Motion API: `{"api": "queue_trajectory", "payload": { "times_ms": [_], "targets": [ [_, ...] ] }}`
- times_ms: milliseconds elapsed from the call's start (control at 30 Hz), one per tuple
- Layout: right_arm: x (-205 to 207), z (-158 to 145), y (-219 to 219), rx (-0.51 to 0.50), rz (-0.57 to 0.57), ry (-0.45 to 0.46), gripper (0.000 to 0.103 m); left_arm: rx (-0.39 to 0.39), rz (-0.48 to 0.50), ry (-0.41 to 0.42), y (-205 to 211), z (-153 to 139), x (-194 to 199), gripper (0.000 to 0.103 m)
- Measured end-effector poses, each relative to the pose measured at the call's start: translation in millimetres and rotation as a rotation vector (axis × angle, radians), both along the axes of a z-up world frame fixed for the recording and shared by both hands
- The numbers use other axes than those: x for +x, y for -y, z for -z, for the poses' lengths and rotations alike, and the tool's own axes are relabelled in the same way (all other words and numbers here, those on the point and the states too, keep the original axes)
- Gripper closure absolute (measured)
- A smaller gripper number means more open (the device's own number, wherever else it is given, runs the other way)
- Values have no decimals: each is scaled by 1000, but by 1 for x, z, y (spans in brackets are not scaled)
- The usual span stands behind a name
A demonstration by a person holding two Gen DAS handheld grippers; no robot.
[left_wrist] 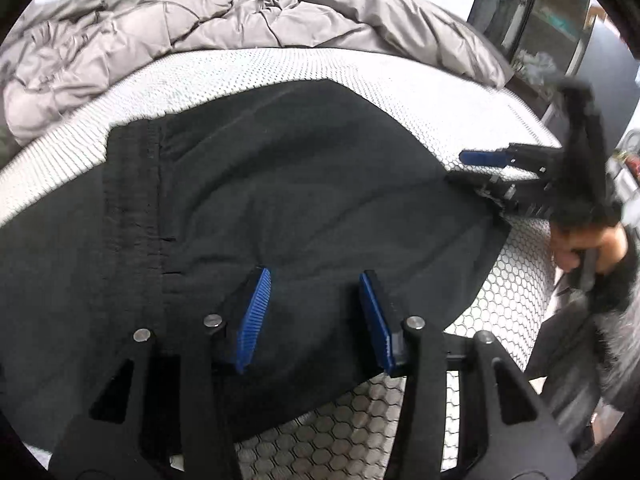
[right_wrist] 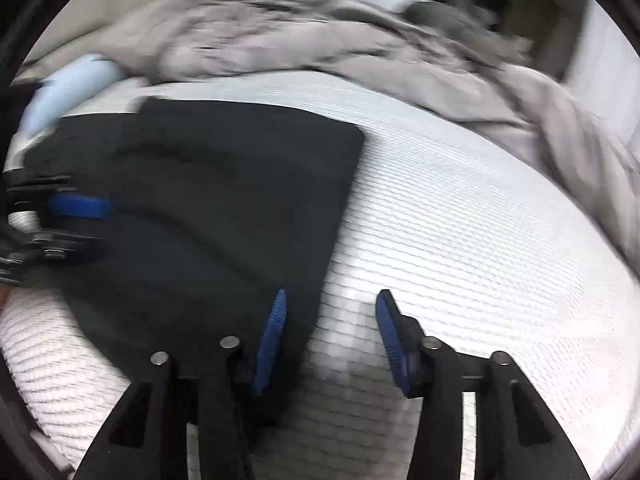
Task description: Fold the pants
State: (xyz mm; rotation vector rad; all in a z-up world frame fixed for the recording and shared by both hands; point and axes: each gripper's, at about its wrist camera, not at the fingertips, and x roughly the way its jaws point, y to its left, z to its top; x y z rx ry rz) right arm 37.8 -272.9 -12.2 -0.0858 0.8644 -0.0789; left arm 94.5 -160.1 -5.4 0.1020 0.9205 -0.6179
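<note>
Two blue-padded handheld grippers are working over black pants (left_wrist: 280, 200) lying folded flat on a bare mattress (left_wrist: 360, 412). Nearest the left wrist camera, the left gripper (left_wrist: 316, 316) is hovering with its jaws standing apart above the dark fabric, close to the near edge of the mattress, whose white cover is showing a honeycomb quilting. The elastic waistband (left_wrist: 134, 200) is running across the left side of that view. In the right wrist view, which is blurred, the right gripper (right_wrist: 330, 340) is also standing with jaws apart, one finger (right_wrist: 272, 340) over the right edge of the pants and the other over bare mattress (right_wrist: 460, 220). The left wrist view is showing that same gripper at the garment's right edge, gripped by the person's right hand (left_wrist: 584, 244). Beyond the pants, the white cover is stretching back to a rumpled grey comforter (left_wrist: 200, 28) heaped across the far side of the bed. Farther off, a dark cabinet (left_wrist: 532, 20) is standing by the bed's far right corner.
</note>
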Motion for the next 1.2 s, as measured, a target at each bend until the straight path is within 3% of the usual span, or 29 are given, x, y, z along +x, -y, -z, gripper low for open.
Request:
{"api": "queue_trajectory", "payload": {
  "times_ms": [67, 100, 167, 267, 367, 433, 533, 633, 733, 800, 867, 933, 1067, 1167, 1200],
  "targets": [
    [-4, -16, 6, 115, -1, 62, 55, -7, -20, 60, 1, -19, -1, 57],
    [-5, -25, 2, 149, -24, 103, 55, -14, -28, 82, 3, -26, 1, 52],
    [1, -35, -17, 171, -103, 125, 54, 5, -39, 92, 9, -30, 16, 47],
    [31, -17, -51, 139, -188, 62, 54, 73, -48, 40, 16, -9, 45, 47],
    [69, 16, -75, 37, -228, -77, 54, 55, -24, 15, 0, 5, 58, 50],
    [70, 17, -62, -14, -201, -71, 54, 56, -42, 9, -17, 5, 58, 50],
    [67, 12, -30, -66, -70, -86, 54, 59, -55, 16, -25, 5, 52, 50],
    [66, 0, -14, 48, -23, -62, 53, 104, -47, 50, -18, -2, 41, 50],
    [59, -24, -24, 85, -43, 57, 53, 19, -47, 117, -17, -28, 42, 49],
    [60, -31, -35, 91, -78, 87, 53, 8, -50, 97, -13, -31, 58, 48],
    [70, -28, -50, 103, -118, 76, 53, 36, -70, 47, -8, -18, 77, 48],
    [86, -10, -63, 93, -149, -4, 53, 84, -109, -26, -8, 4, 97, 53],
    [102, 14, -60, 25, -144, -97, 55, -7, -84, -49, -23, 8, 105, 56],
    [110, 15, -36, -127, -23, -87, 55, 0, -71, -46, -28, 7, 103, 59],
    [110, 12, -29, -111, 0, -87, 55, 7, -77, -45, -29, 5, 101, 59]
  ]
}}
